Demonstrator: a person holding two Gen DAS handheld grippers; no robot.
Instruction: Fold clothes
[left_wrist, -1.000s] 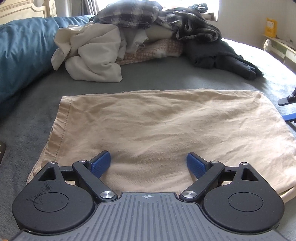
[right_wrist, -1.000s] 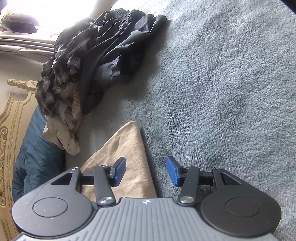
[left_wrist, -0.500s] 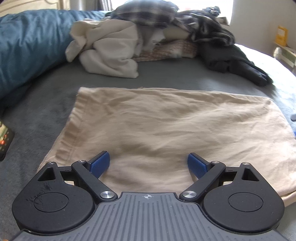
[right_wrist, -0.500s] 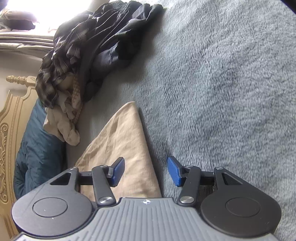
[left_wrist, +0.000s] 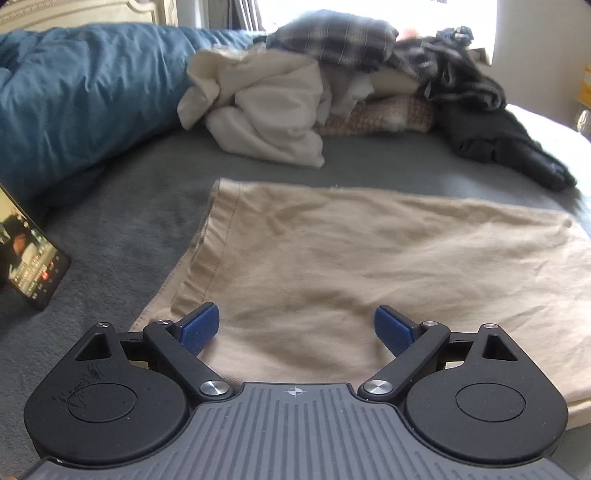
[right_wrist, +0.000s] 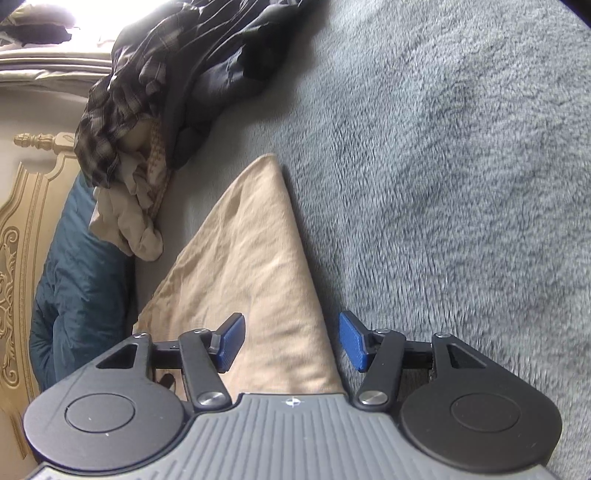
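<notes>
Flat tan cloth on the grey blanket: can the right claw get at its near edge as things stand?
Probably yes. The right claw stands open over the flat tan cloth's edge, its jaws having just been opening, with nothing between them but that cloth.

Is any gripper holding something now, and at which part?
Nothing is held. The left gripper is open above the tan cloth; the right gripper, just opening, straddles its edge without pressing.

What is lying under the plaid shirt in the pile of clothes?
Under the plaid shirt lie a crumpled cream garment, a beige knitted piece and a black garment. Whatever lies deeper inside the pile is covered and cannot be seen.
</notes>
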